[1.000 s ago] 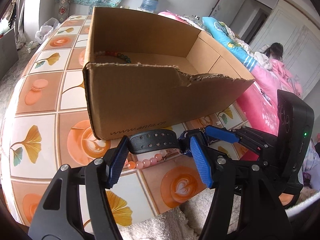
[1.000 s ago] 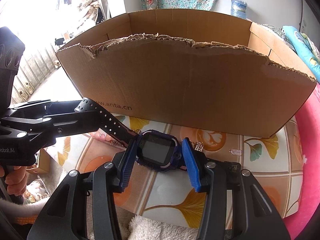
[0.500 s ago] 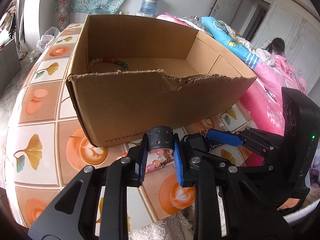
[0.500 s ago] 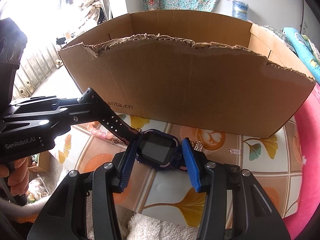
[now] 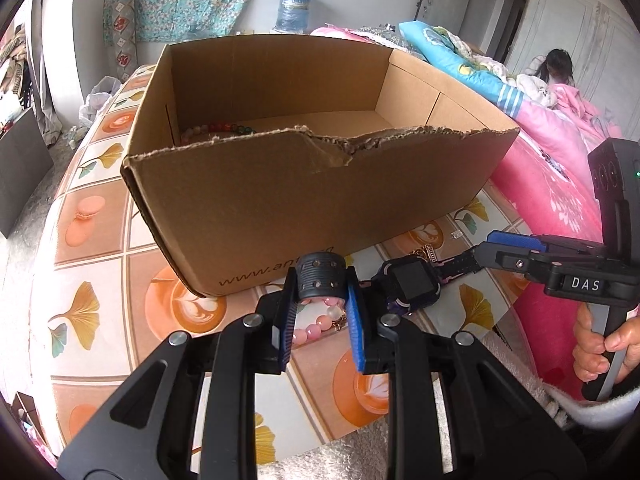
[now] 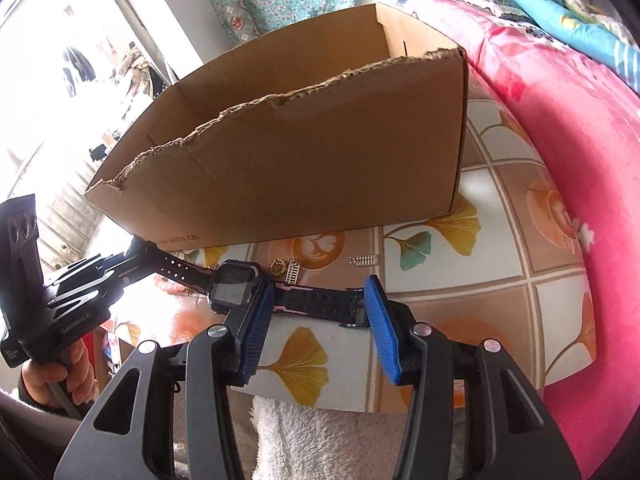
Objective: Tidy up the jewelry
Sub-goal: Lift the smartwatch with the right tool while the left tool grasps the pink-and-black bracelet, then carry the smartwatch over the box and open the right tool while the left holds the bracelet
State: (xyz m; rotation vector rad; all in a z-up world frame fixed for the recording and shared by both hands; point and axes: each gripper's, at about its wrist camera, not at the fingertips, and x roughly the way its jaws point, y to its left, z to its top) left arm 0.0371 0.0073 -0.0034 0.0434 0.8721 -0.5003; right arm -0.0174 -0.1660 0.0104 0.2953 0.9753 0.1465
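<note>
- The dark navy children's smartwatch with a square black screen [image 5: 412, 286] is stretched in the air just above the table, in front of the box. Its long axis runs left to right, nearly along the box's front wall.
- The left gripper [image 5: 321, 307] has its blue pads closed almost fully on the perforated black strap end [image 5: 321, 280], which is bent into a curve between them.
- The right gripper [image 6: 319, 312] stands about half open. The other strap part [image 6: 316, 298] lies across the gap between its pads, the watch body just outside the left pad. If the pads really press the strap ends, I cannot tell.
- So both tools are at the watch, one on each strap; I judge the left one carries it, and the next move is to lift it up and forward over the torn front edge.
- The open brown cardboard box with torn rim [image 5: 320, 184] is directly behind the watch. Inside, by the left wall, lies a bracelet of coloured beads [image 5: 218, 128].
- On the table, under the left strap, lies a pink bead bracelet [image 5: 316, 326]. Near the box front are a small gold ladder-shaped charm [image 6: 292, 272] and a small silver charm [image 6: 363, 260].
- The table is covered with a cloth printed with ginkgo leaves and coffee cups [image 5: 88, 248]. To the right is a bed with a pink blanket [image 6: 560, 128], and a person sits far behind.
</note>
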